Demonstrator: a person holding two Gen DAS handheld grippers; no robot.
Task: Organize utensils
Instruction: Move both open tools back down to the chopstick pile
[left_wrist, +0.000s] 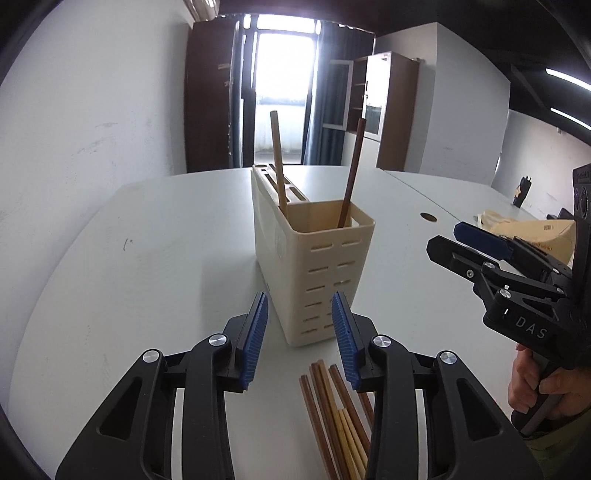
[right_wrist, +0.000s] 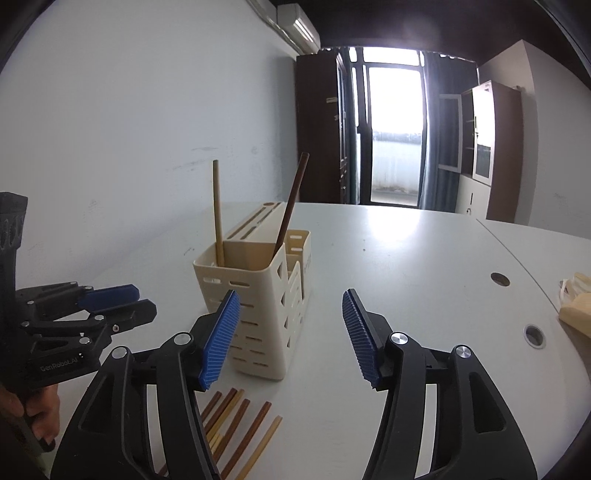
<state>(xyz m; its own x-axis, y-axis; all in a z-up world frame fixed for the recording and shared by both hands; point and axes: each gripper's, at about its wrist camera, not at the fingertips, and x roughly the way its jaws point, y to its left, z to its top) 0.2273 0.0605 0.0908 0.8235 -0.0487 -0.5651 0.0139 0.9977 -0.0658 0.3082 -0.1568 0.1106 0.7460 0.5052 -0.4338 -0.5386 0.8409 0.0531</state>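
A cream slotted utensil holder (left_wrist: 314, 273) (right_wrist: 258, 302) stands on the white table. A light chopstick (left_wrist: 277, 158) (right_wrist: 218, 210) and a dark chopstick (left_wrist: 352, 170) (right_wrist: 291, 199) stand in its open compartment. Several loose dark and light chopsticks (left_wrist: 336, 417) (right_wrist: 236, 428) lie on the table in front of it. My left gripper (left_wrist: 300, 332) is open and empty, just in front of the holder and above the loose chopsticks. My right gripper (right_wrist: 291, 332) is open and empty, to the right of the holder; it also shows in the left wrist view (left_wrist: 469, 240).
The white table (left_wrist: 147, 258) runs to a wall on the left. A beige paper bag (left_wrist: 535, 236) (right_wrist: 576, 306) lies at the right. Cable holes (right_wrist: 500, 279) sit in the tabletop. Cabinets and a bright window stand behind.
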